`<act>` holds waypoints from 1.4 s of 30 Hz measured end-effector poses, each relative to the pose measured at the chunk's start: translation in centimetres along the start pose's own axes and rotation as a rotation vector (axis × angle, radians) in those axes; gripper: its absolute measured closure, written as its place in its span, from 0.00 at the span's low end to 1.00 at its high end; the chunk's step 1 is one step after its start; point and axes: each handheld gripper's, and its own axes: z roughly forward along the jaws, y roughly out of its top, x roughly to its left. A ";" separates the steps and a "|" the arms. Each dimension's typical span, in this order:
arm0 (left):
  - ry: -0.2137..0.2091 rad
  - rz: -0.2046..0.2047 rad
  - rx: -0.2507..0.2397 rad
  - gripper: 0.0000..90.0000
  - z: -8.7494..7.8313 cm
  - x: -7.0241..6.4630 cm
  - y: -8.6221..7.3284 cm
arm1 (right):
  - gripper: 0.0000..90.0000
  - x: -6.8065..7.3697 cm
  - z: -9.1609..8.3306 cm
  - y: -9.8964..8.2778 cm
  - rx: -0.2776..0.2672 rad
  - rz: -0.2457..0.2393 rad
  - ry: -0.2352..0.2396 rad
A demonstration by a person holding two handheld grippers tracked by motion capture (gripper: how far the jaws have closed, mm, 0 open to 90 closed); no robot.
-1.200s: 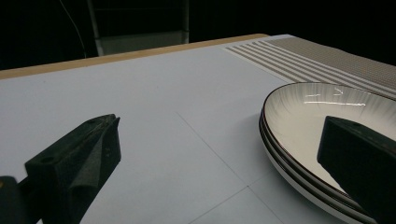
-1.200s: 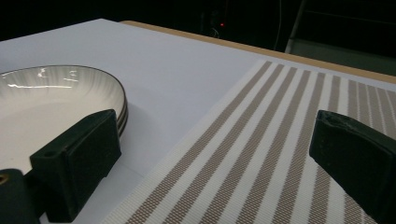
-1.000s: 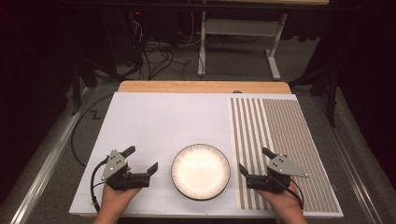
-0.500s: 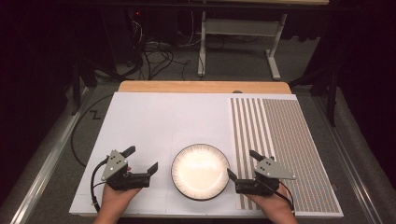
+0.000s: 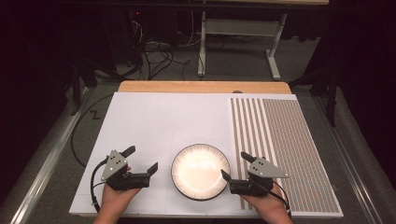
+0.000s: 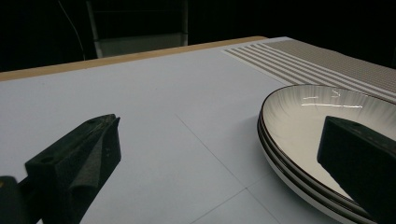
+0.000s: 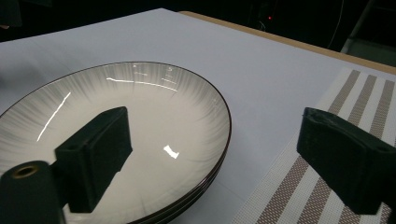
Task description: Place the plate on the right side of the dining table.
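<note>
At the near edge of the table, we hold our right gripper low beside the right rim of the plates. Its jaws stand wide apart and have just been closing a little; in the right gripper view one jaw hangs over the pale inside of the top plate and the other over the striped mat, so the rim lies between them, yet neither pad presses on it and nothing is held. Our right hand comes in from the bottom of the high view, with the grey three-cornered plate on top of the gripper.

We keep our left gripper on the other side of the plates, near their left rim but apart from it. Its jaws are also spread wide with nothing between them; in the left gripper view they frame bare white sheet, and the plates sit at the right, one jaw overlapping them in the picture. Our left hand grips the body from below, and its black cable loops off to the left.

From those close views we see a stack: two dark-edged rims, one on the other. The stack rests on the white sheet near its front edge, just left of the mat, whose stripes give way to a finer pattern farther right. Beyond the sheet, a strip of wooden tabletop shows along the far side.
</note>
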 end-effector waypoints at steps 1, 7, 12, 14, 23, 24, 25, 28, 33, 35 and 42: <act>0.000 0.000 -0.001 0.00 0.0 0.0 0.0 | 0.18 -0.1 -0.1 0.0 -0.002 -0.004 0.003; -0.001 0.001 0.000 0.00 0.1 -0.1 0.0 | 0.41 -0.5 -0.4 0.2 0.019 0.000 0.001; -0.002 0.004 0.001 0.00 0.1 -0.1 0.0 | 0.54 -0.8 -0.5 0.3 0.042 -0.011 0.027; -0.001 0.004 0.000 0.00 0.1 -0.2 0.0 | 0.59 -0.9 -0.5 0.3 0.057 -0.016 0.037; -0.001 0.006 0.000 0.00 0.1 -0.2 0.0 | 0.84 -1.8 -0.8 0.3 0.123 -0.005 0.069; -0.001 0.007 0.000 0.00 0.1 -0.2 0.0 | 0.84 -1.8 -0.8 0.3 0.123 -0.005 0.069; -0.001 0.009 0.001 0.00 0.1 -0.2 0.0 | 0.85 -1.9 -0.8 0.3 0.127 -0.001 0.073; -0.001 0.009 0.000 0.00 0.1 -0.2 0.0 | 0.91 -2.0 -0.7 0.4 0.151 0.010 0.087; -0.001 0.010 0.000 0.00 0.1 -0.2 0.1 | 1.00 -1.8 -0.4 0.4 0.194 -0.007 0.113; -0.001 0.010 0.000 0.00 0.1 -0.2 0.1 | 1.00 -1.5 -0.3 0.5 0.212 -0.026 0.122; 0.000 0.012 -0.001 0.00 0.0 -0.2 0.1 | 1.00 -0.7 0.1 0.8 0.280 -0.078 0.110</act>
